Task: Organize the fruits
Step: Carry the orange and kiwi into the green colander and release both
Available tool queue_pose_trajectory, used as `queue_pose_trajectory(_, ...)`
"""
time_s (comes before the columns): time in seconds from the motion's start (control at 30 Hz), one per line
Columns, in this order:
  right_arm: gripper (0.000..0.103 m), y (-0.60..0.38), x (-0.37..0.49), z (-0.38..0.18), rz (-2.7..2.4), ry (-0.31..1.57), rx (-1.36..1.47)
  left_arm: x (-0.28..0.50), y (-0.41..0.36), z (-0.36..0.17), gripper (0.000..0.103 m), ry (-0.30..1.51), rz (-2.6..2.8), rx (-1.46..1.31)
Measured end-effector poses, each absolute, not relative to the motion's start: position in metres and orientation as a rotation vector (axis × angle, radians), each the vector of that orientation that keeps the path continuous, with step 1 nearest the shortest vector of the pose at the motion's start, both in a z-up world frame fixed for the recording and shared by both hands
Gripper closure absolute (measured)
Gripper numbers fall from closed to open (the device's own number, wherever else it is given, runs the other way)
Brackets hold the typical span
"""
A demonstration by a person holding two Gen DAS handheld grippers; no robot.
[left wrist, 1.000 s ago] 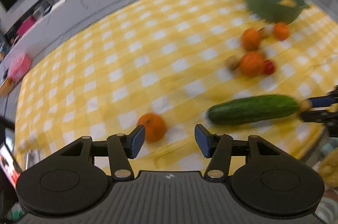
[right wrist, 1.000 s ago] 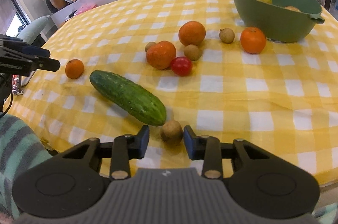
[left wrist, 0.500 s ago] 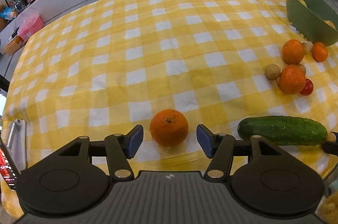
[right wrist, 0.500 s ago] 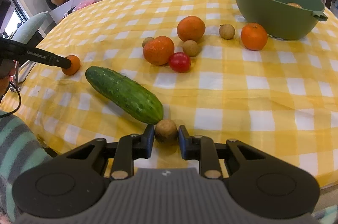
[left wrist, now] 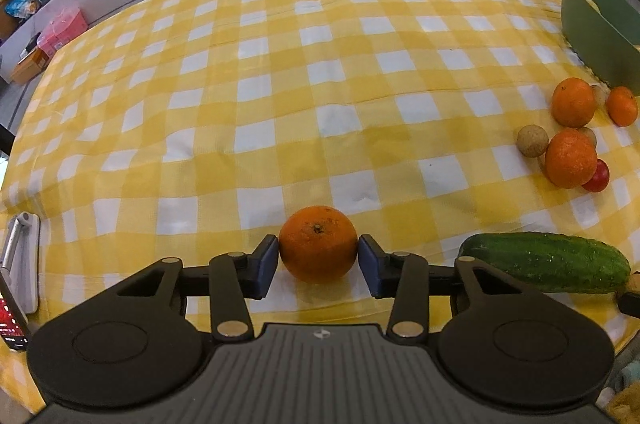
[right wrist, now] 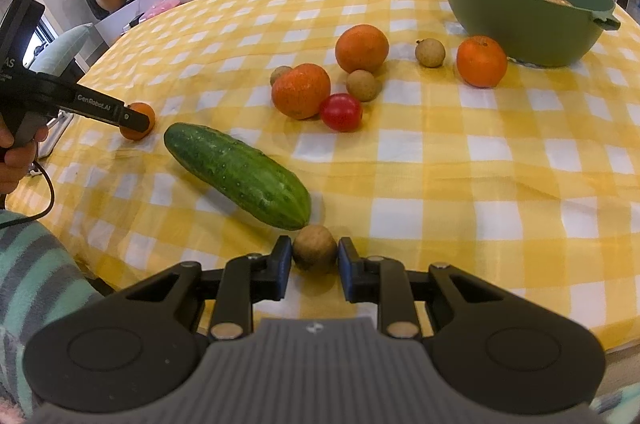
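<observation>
Black gripper bodies, blue-padded fingers [left wrist: 267, 266], a green-and-grey striped sleeve [right wrist: 28, 264].

Checked cloth [left wrist: 280, 72] is seen matt, woven, creased; cucumber [right wrist: 240, 176] glossy, pimpled; orange [left wrist: 318, 244] dimpled; bowl [right wrist: 520, 24] smooth matt plastic.

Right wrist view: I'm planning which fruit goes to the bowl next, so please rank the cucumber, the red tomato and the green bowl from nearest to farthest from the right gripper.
From the right gripper:
1. Cucumber, lying just ahead and left, its near end by the jaws.
2. Red tomato, mid-table, slightly right of centre.
3. Green bowl, far right.
</observation>
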State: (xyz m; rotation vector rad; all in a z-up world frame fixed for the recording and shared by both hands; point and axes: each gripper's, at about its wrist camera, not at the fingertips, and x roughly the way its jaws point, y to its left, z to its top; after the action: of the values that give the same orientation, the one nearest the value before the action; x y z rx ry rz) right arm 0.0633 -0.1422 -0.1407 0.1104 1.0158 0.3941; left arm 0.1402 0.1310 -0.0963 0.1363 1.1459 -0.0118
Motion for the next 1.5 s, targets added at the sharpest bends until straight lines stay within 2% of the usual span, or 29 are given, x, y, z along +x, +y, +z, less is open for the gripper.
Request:
queue_pose_trajectory(0.4,0.082,-0.144,0.051,-0.120,0.418,0.942,0.087,0.121,0.101,-0.052,0.054,1.044,-0.071,0.117)
queue_pose_trajectory(0.8,0.082,-0.178,0.050,-0.075,0.389,0.798,0.075,0.111,0.034,-0.008,0.054,0.988,-0.226,0.119)
queue_pose_trajectory(1.17,0.082,-0.238,0.080,-0.038,0.336,0.686,0.054,0.138,-0.053,0.016,0.054,0.926,-0.406,0.160)
queue_pose_trajectory(1.5,0.082,-0.281,0.141,-0.040,0.327,0.687,0.063,0.191,-0.115,0.007,0.054,0.975,-0.502,0.115)
